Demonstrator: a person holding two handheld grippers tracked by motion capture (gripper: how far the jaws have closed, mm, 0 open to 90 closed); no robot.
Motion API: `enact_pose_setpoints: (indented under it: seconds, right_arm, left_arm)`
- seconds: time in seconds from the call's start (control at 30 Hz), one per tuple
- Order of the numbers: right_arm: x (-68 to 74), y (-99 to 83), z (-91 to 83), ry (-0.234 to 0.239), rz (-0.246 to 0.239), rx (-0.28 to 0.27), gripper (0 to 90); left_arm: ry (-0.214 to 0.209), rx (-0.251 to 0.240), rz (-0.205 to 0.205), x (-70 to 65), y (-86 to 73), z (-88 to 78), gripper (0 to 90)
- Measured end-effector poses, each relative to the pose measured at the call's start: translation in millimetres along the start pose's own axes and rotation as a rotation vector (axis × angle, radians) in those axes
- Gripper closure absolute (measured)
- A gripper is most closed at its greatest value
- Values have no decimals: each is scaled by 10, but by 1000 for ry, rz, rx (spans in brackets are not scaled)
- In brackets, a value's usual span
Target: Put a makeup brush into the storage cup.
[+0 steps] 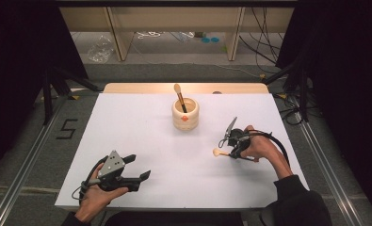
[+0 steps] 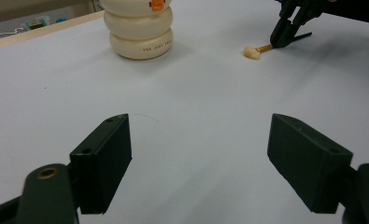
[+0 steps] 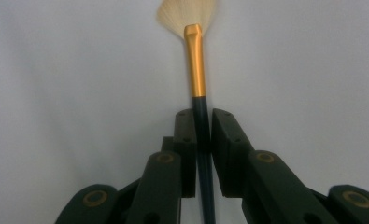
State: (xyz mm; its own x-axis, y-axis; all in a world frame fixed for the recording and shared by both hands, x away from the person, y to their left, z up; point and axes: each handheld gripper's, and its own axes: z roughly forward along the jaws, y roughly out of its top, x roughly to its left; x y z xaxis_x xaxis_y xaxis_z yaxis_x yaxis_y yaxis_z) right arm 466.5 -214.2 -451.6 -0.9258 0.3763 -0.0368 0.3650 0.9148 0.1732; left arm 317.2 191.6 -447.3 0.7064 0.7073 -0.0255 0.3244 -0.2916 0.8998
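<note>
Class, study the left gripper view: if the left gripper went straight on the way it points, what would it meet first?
Probably nothing soon: the left gripper points across bare table, between the cream holder and the brush. Depth is hard to judge.

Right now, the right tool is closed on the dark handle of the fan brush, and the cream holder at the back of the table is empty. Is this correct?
Not quite: the cream holder is not empty. In the high view another brush stands in it. The rest holds: the right gripper view shows the right tool closed on the fan brush by its dark handle.
</note>
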Motion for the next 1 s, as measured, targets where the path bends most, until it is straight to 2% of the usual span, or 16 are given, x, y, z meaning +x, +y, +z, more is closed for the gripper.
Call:
enact_pose_setpoints:
  seconds: [0.1, 0.13, 0.43, 0.5, 0.6, 0.63, 0.67, 0.73, 0.9, 0.93, 1.0]
  right_arm:
    - [-10, 23, 3, 3, 5, 13, 812]
    - [-7, 34, -1, 6, 20, 23, 813]
    - [-17, 92, 9, 16, 21, 66, 824]
    - [-5, 102, 3, 17, 46, 74, 824]
    - [-20, 109, 10, 12, 28, 81, 827]
    - [-35, 108, 11, 1, 3, 86, 829]
    - [-38, 112, 12, -3, -1, 91, 830]
    - [-37, 117, 13, 3, 10, 93, 831]
    - [-26, 127, 7, 0, -2, 106, 832]
    - [-26, 126, 8, -1, -2, 102, 832]
    - [-31, 124, 3, -8, -4, 89, 832]
  left_arm:
    - [1, 3, -4, -5, -2, 0, 216]
    - [-1, 1, -5, -6, -2, 0, 216]
    - [1, 2, -4, -2, -2, -2, 216]
    - [2, 2, -1, 0, -2, -2, 216]
    - [1, 2, -4, -3, -2, -1, 216]
    - [1, 2, -5, -3, -3, -1, 216]
    - [1, 2, -5, -3, -2, 0, 216]
    - [1, 2, -5, -3, -3, -1, 216]
    - [0, -1, 13, 13, 2, -7, 216]
    - [2, -1, -3, 3, 0, -7, 216]
    - [-2, -6, -10, 3, -3, -4, 217]
